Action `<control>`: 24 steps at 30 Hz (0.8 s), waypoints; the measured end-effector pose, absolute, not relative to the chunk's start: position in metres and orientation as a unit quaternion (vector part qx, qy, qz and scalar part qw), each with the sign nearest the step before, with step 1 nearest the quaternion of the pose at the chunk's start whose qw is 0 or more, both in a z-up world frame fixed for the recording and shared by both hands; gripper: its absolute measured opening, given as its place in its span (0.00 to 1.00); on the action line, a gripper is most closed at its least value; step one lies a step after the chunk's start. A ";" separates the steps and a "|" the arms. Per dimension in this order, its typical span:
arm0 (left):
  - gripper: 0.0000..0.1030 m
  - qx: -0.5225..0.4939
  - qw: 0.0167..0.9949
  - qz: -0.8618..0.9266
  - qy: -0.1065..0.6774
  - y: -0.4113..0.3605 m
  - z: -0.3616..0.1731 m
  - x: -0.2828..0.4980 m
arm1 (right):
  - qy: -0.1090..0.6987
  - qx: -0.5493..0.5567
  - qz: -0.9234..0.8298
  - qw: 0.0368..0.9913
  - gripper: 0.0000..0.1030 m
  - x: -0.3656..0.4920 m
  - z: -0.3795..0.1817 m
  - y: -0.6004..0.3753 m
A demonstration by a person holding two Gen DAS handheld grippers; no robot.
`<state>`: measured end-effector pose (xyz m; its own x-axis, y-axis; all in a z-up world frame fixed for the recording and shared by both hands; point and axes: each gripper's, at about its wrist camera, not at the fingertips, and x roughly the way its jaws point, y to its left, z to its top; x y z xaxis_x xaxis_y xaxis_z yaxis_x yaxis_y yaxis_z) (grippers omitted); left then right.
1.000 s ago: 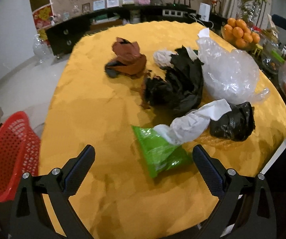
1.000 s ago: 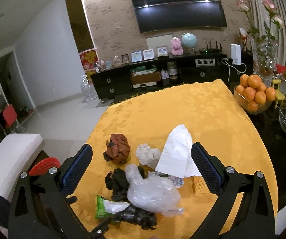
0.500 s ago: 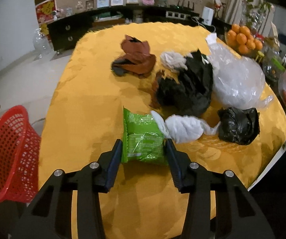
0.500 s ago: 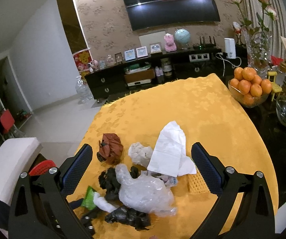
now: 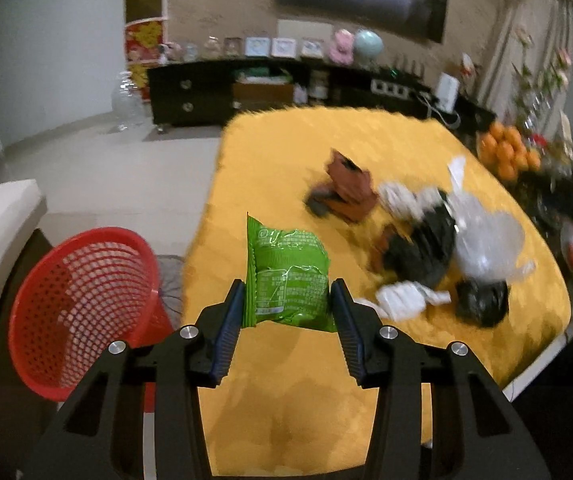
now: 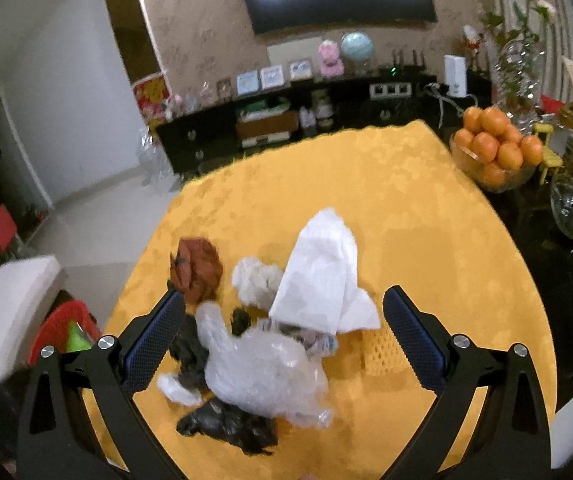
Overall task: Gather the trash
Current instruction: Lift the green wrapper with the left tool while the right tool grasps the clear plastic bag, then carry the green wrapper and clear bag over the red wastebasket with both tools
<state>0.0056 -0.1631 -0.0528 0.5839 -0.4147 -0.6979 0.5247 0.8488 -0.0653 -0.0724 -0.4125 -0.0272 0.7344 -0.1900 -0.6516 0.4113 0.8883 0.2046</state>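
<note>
At the lower left of the left wrist view stands the red basket [image 5: 82, 312], apparently empty inside. Centre frame, the left gripper [image 5: 287, 316] clamps the green wrapper [image 5: 286, 280] between both jaws, upright and lifted off the yellow table [image 5: 294, 392]. So piece 1 is picked but not dropped. Right of it, the trash pile [image 5: 438, 248] waits. In the right wrist view, the right gripper [image 6: 284, 332] hangs wide apart, empty, above the clear plastic bag [image 6: 266, 372] and white tissue [image 6: 322, 280].
</note>
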 end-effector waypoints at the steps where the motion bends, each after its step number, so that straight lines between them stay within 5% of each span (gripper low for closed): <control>1: 0.41 0.066 0.890 -0.260 0.369 -0.159 -0.049 0.009 | 0.332 0.168 -0.160 0.914 0.94 -0.071 -0.030 -0.411; 10: 0.41 0.043 0.895 -0.250 0.368 -0.149 -0.041 0.016 | 0.427 0.128 -0.121 0.887 0.93 -0.050 -0.078 -0.391; 14: 0.41 0.048 0.898 -0.248 0.361 -0.147 -0.040 0.015 | 0.434 0.133 -0.112 0.884 0.64 -0.044 -0.082 -0.392; 17: 0.41 0.048 0.901 -0.244 0.355 -0.145 -0.038 0.013 | 0.426 0.129 -0.110 0.889 0.54 -0.047 -0.077 -0.391; 24: 0.41 0.043 0.913 -0.229 0.336 -0.135 -0.026 0.012 | 0.368 0.130 -0.124 0.912 0.51 -0.058 -0.046 -0.391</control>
<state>0.0121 -0.1347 -0.0256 0.6695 -0.3895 -0.6325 0.4467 0.8914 -0.0760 -0.0582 -0.3909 -0.0459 0.6990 -0.1314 -0.7030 0.3222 0.9354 0.1455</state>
